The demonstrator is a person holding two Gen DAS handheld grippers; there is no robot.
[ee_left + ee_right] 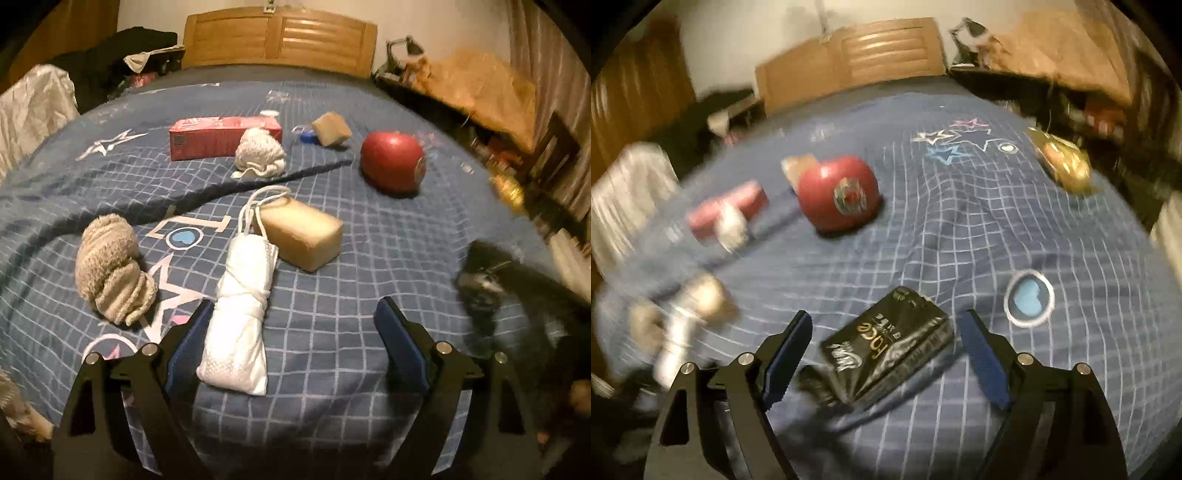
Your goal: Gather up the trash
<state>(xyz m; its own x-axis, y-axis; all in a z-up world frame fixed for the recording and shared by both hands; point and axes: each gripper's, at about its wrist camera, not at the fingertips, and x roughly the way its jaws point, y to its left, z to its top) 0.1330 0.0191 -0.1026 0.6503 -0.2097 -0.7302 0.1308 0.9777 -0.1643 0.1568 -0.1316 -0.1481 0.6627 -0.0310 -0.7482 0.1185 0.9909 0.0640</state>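
My left gripper is open over the blue checked bedspread. A rolled white face mask lies beside its left finger, just inside the gap. A beige sponge block, a beige rolled cloth, a white crumpled cloth, a red box and a red apple lie beyond. My right gripper is open, with a black tissue packet lying between its fingers on the bed. The apple sits further back in that view.
A small tan block and a blue cap lie at the back. A gold wrapper lies near the bed's right edge. The wooden headboard stands behind. Clutter lines both sides of the bed.
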